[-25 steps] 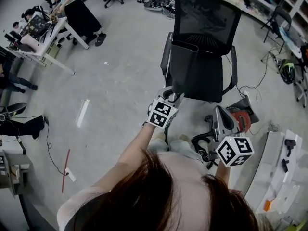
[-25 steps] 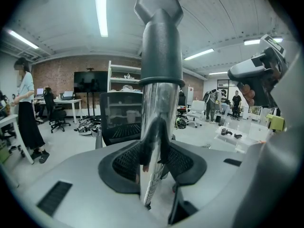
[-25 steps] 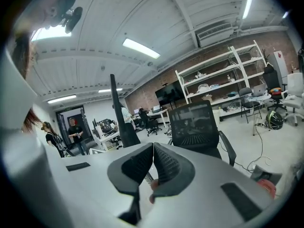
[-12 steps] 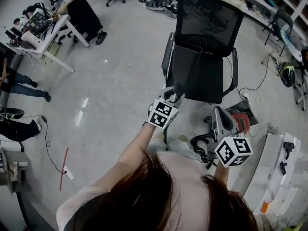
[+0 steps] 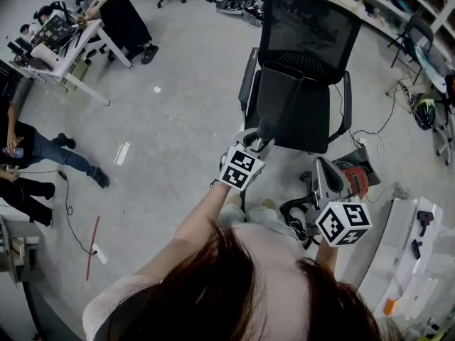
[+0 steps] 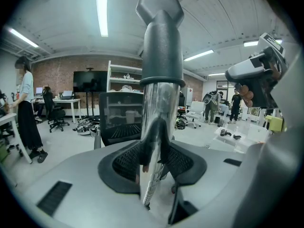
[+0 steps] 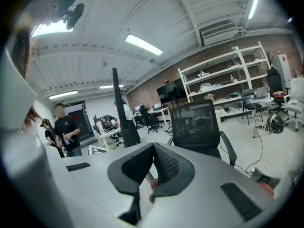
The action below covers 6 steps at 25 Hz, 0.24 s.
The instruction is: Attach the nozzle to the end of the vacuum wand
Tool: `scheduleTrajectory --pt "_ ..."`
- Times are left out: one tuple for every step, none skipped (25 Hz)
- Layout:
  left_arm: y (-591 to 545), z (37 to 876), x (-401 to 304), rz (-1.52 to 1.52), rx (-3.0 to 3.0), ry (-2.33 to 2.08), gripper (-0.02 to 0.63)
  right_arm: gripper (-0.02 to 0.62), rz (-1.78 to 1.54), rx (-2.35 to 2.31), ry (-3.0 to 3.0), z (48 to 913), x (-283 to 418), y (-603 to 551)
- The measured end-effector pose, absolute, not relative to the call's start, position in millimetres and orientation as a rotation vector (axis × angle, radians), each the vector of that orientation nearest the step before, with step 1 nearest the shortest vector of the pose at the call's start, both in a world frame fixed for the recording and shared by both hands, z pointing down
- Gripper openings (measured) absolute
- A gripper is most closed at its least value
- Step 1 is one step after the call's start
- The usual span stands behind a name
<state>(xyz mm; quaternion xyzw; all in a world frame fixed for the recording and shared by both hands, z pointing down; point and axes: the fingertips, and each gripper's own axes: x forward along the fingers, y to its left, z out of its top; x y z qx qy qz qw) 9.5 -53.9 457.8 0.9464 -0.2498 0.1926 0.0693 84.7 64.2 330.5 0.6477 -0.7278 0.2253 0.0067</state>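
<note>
Your left gripper (image 6: 159, 158) was clamped on the chrome vacuum wand (image 6: 160, 106), with pads pressing the tube from both sides. The grey nozzle (image 6: 161, 37) sat straight beyond the fingers on the wand's far end; its collar was already over the metal. Nozzle and wand shared one long axis, running away from your jaws and up toward the black office chair (image 5: 306, 27) in the head view.

Your right gripper (image 7: 153, 164) was clenched, jaws together; something thin and pale showed at the seam, but I couldn't tell what, so I counted nothing as held. It hung right of the left gripper and nearer to you, close to the grey-and-red vacuum body (image 5: 335, 180) and well apart from the nozzle. In the right gripper view, the dark upright bar to the left was probably the nozzle seen edge-on.

My read: the nozzle looked on. Any seating push left would have to run down that shared axis, back toward your left jaws. The left hand was nearer but busy holding; the right was free and would have had to reach left and far to get to the nozzle tip.
</note>
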Motion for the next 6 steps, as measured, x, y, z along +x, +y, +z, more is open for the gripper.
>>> scheduleTrajectory --pt "-54.3 457.9 9.2 0.580 2.849 -0.752 0.155 0.026 0.704 2.026 -2.276 330.7 84.2 63.6" --pt "-54.3 457.9 9.0 0.580 2.849 -0.752 0.155 0.026 0.704 2.026 -2.277 330.6 83.9 63.5" --pt "-54.0 457.6 8.9 0.581 2.849 -0.752 0.155 0.026 0.703 2.025 -2.278 330.3 83.6 63.8" --pt "-53.6 457.2 8.8 0.581 2.849 -0.752 0.155 0.026 0.703 2.025 -2.278 330.0 83.3 64.4" --pt "-53.0 456.8 8.7 0.581 2.849 -0.752 0.155 0.026 0.704 2.024 -2.279 329.7 83.1 65.1" --pt "-52.3 456.3 8.6 0.581 2.849 -0.752 0.155 0.026 0.704 2.024 -2.279 329.4 82.9 65.8"
